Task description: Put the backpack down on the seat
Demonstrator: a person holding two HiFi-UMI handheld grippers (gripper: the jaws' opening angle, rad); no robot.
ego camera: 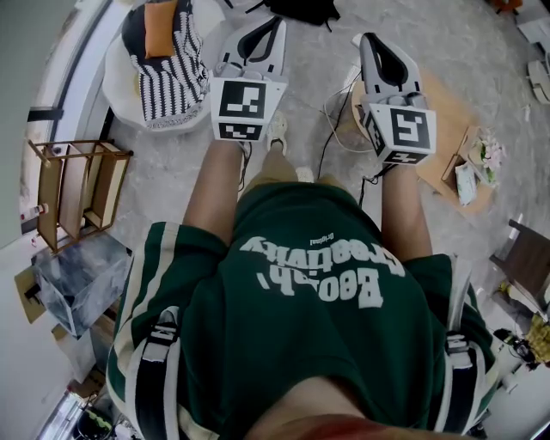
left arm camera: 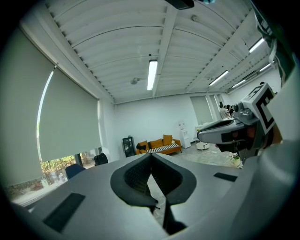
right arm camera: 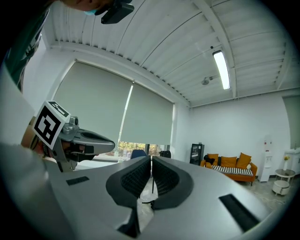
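Observation:
The backpack is on the person's back, and only its black-and-white shoulder straps (ego camera: 159, 361) show over the green shirt. A round white seat (ego camera: 120, 90) with a striped cushion (ego camera: 176, 73) and an orange pillow (ego camera: 161, 26) stands on the floor at the far left. My left gripper (ego camera: 273, 21) is held out in front, just right of the seat, jaws shut on nothing (left arm camera: 151, 155). Beside it, my right gripper (ego camera: 365, 39) is also shut and empty (right arm camera: 151, 159). Both point level across the room.
A wooden rack (ego camera: 73, 189) and a grey box (ego camera: 82, 275) stand at the left. On the floor ahead on the right are a cardboard sheet (ego camera: 451, 120) and a loose cable (ego camera: 331, 129). An orange sofa (left arm camera: 159, 144) is against the far wall.

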